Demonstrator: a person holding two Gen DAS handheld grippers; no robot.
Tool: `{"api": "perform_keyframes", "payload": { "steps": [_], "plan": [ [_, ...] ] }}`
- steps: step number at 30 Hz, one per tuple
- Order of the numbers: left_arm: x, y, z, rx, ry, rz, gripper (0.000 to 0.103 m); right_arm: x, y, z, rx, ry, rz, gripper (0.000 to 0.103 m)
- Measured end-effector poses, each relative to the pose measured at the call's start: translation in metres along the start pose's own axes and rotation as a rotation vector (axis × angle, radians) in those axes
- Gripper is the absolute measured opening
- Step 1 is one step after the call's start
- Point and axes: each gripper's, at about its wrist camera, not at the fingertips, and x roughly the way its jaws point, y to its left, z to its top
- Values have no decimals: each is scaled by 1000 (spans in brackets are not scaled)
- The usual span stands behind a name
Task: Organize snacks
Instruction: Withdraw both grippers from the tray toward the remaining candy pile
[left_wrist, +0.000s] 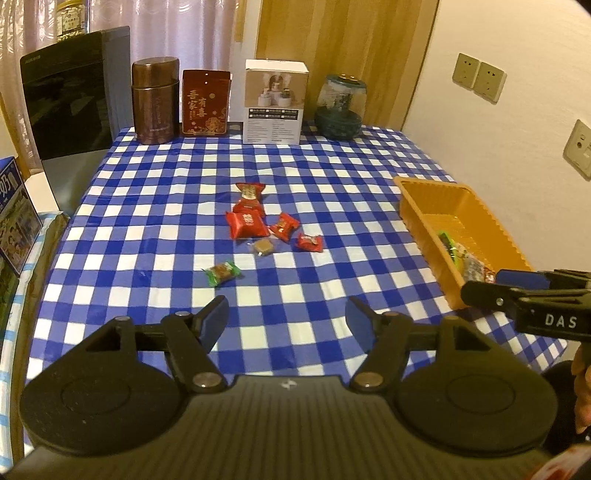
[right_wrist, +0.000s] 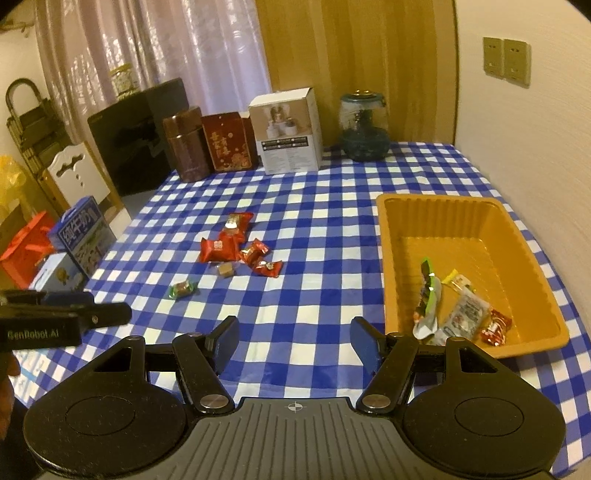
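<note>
Several wrapped snacks lie loose mid-table: a large red packet (left_wrist: 246, 224) (right_wrist: 215, 249), smaller red candies (left_wrist: 310, 242) (right_wrist: 266, 267), a brown cube (left_wrist: 263, 246) (right_wrist: 225, 269) and a green-wrapped candy (left_wrist: 221, 273) (right_wrist: 181, 288). An orange tray (left_wrist: 424, 225) (right_wrist: 391, 266) at the right holds several packets (right_wrist: 458, 314). My left gripper (left_wrist: 287, 317) hovers open over the near cloth, below the green candy. My right gripper (right_wrist: 293, 338) is open too, left of the tray's near corner, nothing between its fingers. Each gripper shows at the edge of the other's view.
Along the back edge stand a brown tin (left_wrist: 154, 99), a red box (left_wrist: 206, 103), a white carton (left_wrist: 275, 101) and a glass jar (left_wrist: 340, 107). A black appliance (left_wrist: 70, 96) sits left of the table; boxes and bags (right_wrist: 79, 236) stand on the floor there.
</note>
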Motion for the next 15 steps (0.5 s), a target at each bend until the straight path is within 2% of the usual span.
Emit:
{"api": "perform_keyframes", "payload": {
  "steps": [10,15],
  "plan": [
    [52,37,21,147,37,-49,66,50,7,12,-60,38,24,66],
    [87,54,23,221,62,-51,66,84,15,20,-129,54,47,66]
  ]
}}
